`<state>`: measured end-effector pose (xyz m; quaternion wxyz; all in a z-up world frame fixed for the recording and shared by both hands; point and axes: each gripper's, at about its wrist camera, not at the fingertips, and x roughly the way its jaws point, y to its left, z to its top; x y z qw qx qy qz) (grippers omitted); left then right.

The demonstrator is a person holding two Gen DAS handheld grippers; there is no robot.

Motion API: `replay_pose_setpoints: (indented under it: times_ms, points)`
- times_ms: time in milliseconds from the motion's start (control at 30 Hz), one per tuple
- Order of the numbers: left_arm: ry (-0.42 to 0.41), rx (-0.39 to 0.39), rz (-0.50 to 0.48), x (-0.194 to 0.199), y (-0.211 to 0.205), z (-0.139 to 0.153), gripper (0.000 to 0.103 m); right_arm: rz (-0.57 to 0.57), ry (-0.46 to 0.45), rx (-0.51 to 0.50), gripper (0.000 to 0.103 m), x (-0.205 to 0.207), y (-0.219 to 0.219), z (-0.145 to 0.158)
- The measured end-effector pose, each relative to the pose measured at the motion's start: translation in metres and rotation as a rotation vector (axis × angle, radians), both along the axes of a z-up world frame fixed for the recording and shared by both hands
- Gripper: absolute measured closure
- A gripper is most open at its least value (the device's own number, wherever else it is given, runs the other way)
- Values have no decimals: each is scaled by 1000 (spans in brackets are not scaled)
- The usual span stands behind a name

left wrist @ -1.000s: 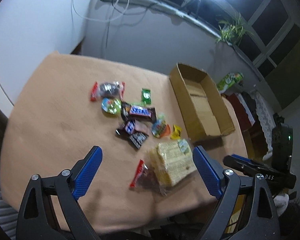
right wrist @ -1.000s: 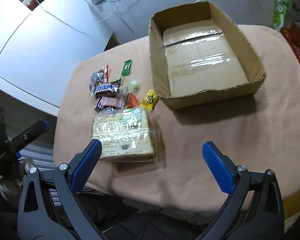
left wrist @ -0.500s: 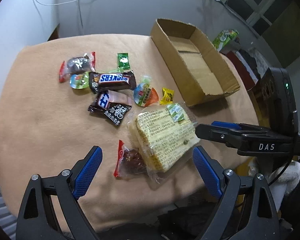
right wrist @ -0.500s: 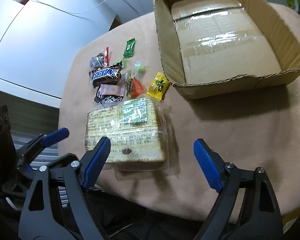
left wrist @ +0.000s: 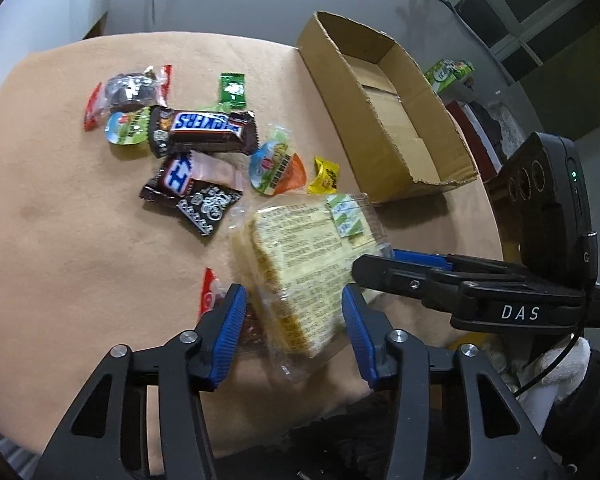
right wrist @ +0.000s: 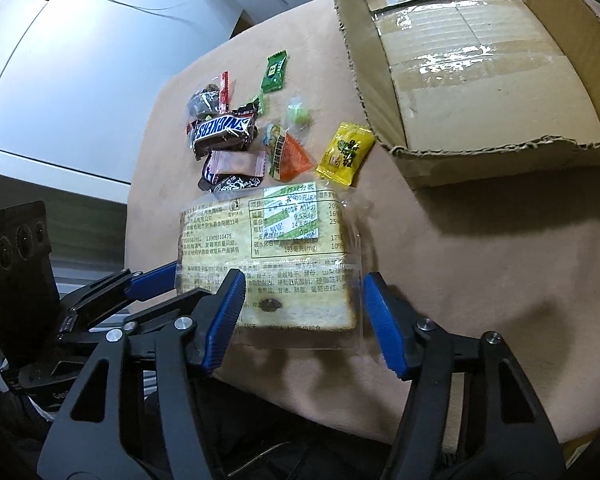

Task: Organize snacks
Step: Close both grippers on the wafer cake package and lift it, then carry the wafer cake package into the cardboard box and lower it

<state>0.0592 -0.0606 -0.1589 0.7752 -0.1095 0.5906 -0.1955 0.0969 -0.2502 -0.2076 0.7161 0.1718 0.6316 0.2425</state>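
Straddling the near end of the clear-wrapped bread pack [left wrist: 300, 264], the left gripper [left wrist: 292, 328] and right gripper [right wrist: 302, 314] each hold their blue fingers partly apart on either side of it; whether the pads touch the wrapper I cannot tell. At 12 o'clock from the pack on the tan tablecloth [right wrist: 480, 264] lie a Snickers bar [right wrist: 224, 130] and small candies, and at 1 o'clock an open cardboard box [right wrist: 500, 160].
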Motion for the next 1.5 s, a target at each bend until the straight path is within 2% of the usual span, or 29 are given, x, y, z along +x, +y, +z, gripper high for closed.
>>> replay_pose_setpoints:
  times_ms: [200, 500, 867, 1167, 1500]
  points:
    - [-21, 17, -7, 2, -6, 2, 57, 0, -11, 2, 43, 0, 3, 2]
    - [-102, 47, -25, 2, -8, 17, 57, 4, -38, 34, 44, 0, 7, 10]
    - [-211, 68, -27, 2, -8, 49, 57, -14, -101, 67, 45, 1, -1, 42]
    - [-280, 36, -29, 18, -19, 70, 57, -57, -175, 56, 45, 13, -20, 70]
    - [-324, -25, -88, 46, -57, 77, 57, -138, -219, 7, 45, 26, -63, 82]
